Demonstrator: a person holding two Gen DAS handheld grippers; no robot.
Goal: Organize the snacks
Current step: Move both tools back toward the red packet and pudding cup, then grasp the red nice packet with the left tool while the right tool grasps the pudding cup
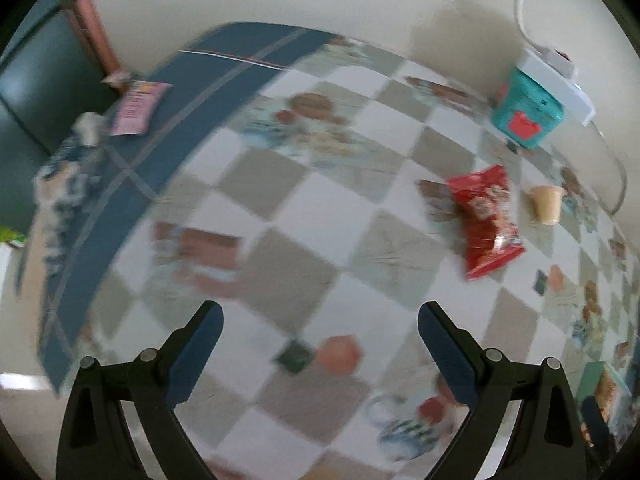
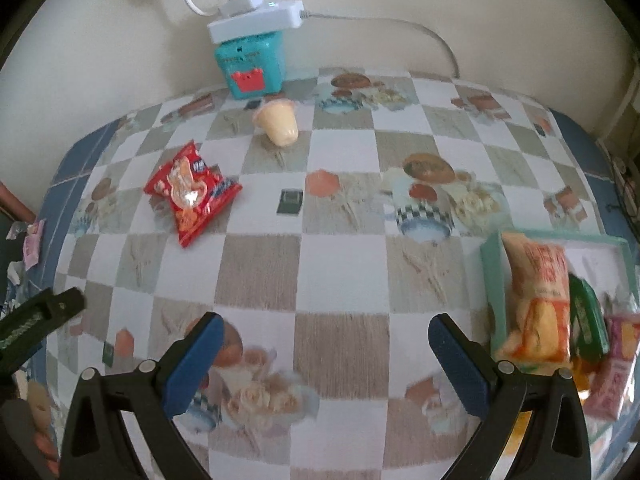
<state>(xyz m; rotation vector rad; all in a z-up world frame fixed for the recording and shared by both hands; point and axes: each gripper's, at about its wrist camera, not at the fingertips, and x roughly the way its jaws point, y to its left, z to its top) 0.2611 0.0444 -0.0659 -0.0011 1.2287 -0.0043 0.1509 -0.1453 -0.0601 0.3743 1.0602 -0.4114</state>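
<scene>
- The right gripper stood with its jaws wide apart and nothing between them, only the checked tablecloth beneath; it touched no snack.
- The left gripper was likewise spread wide and empty, hovering over the cloth; its view was blurred, so fine detail there could not be read.
- Judged from this, the step in hand was a reach for the next loose snack, both grippers being free after or between placements.
- Landmark: the mint-green tray lay just right of the right gripper; inside it were an orange packet, a green packet beside that, and a pink packet nearest the view's edge.
- Well left of the tray and farther up the table lay the red snack bag, flat on the cloth, touching nothing; it also showed in the left view.
- Beyond the red bag, farther still from the tray, a small cream cup lay tipped on its side, just in front of a teal box at the wall.
- The next move probably called for carrying one gripper forward to the red bag, lowering the open jaws around its crinkled body, and closing gently; the glossy film might slip.
- A pink sachet lay at the table's far blue border, far from the tray.
</scene>
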